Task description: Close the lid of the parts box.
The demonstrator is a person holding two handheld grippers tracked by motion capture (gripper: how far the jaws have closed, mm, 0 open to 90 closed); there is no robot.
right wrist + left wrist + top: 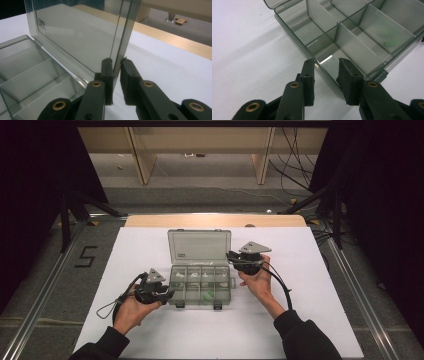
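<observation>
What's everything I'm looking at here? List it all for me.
organiser box: one, clear grey plastic with dividers, open, middle of the table.
lid: one, clear grey, standing up at the box's far side.
small parts: a few, white and green, in the compartments.
latches: two, dark, on the box's near edge.
table cover: one, white.
right gripper: one, black, jaws closed on the lid's side edge.
left gripper: one, black, jaws astride the box's near-left corner wall.

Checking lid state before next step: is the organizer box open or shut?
Open. The lid stands up behind the compartments of the box; the right gripper pinches its side edge.
</observation>
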